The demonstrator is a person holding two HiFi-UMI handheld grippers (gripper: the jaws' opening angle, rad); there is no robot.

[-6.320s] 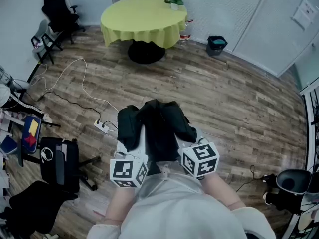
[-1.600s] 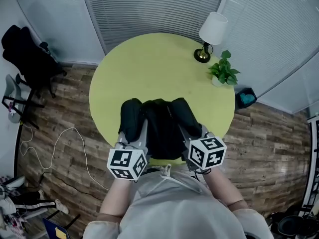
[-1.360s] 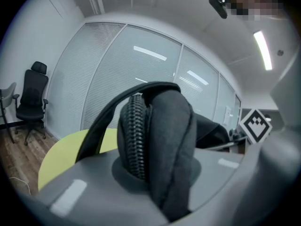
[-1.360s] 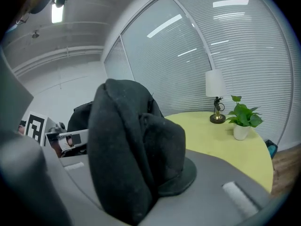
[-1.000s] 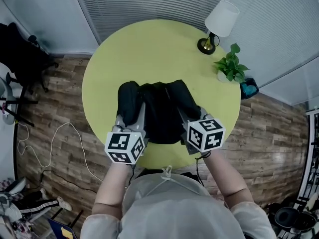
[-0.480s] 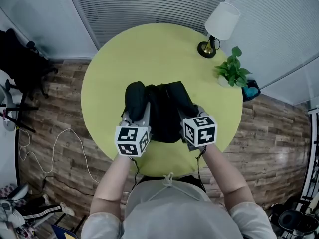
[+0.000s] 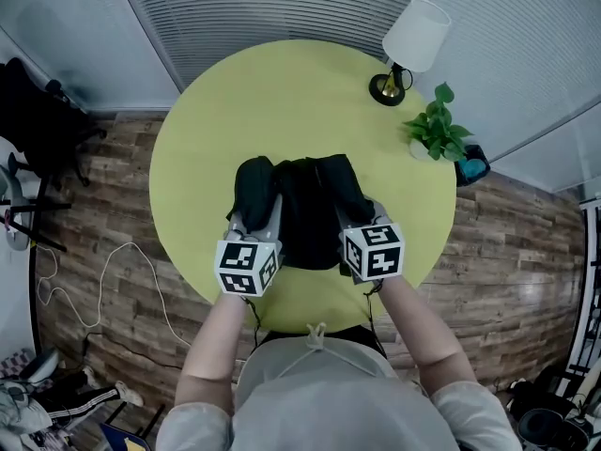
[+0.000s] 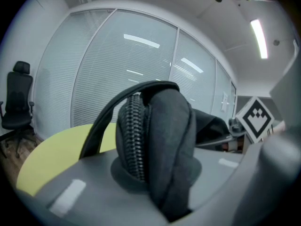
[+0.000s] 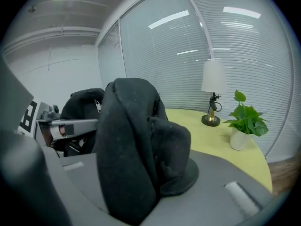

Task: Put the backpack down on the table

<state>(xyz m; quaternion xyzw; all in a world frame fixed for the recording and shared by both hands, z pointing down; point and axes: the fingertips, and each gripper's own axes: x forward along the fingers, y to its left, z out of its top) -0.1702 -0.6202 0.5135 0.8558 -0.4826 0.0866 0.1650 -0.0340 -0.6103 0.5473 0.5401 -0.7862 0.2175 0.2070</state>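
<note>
Yellow-green table (image 7: 282, 101) w/ lamp (image 7: 413, 38), plant (image 7: 434, 132); wood floor (image 7: 103, 214); left hand-held gripper (image 7: 261, 216), right hand-held gripper (image 7: 359, 212) clamp backpack (image 7: 305, 209), prob. resting.

My left forearm (image 7: 214, 341) and right forearm (image 7: 415, 322) reach forward side by side, the left gripper (image 7: 255, 222) and right gripper (image 7: 357, 219) tilted slightly down, each one's jaws pinching a fold of the backpack (image 7: 305, 209) and just eased open a touch.

Office meeting room: partition walls hung with slatted blinds (image 7: 282, 7), a black swivel chair (image 8: 16, 100), a ceiling strip light (image 8: 259, 36), and a round yellow surface (image 7: 282, 111) carrying a lamp (image 7: 413, 40) and a potted plant (image 7: 434, 132).
</note>
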